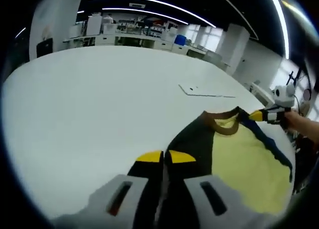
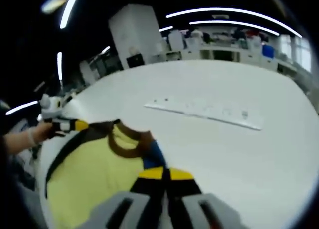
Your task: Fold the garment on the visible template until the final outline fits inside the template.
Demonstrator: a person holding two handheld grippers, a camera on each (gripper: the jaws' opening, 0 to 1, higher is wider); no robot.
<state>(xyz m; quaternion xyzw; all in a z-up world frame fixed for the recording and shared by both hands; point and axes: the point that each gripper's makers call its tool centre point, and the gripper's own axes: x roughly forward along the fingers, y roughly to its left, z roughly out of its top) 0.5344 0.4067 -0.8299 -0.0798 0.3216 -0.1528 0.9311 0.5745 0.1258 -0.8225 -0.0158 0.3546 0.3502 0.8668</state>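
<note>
Garment [image 1: 249, 164] held by both grippers above the white table [image 1: 99, 104].
Left gripper [image 1: 165, 157] and right gripper [image 2: 166, 174] each clench a dark edge of the yellow garment.

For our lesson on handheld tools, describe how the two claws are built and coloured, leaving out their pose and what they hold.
Each claw has two pale grey jaws with dark slots, ending in yellow tips over black pads: the left claw and the right claw match. Seen from the other side, the right claw carries a white housing on a black-and-yellow body, as does the left claw. No cables show.
</note>
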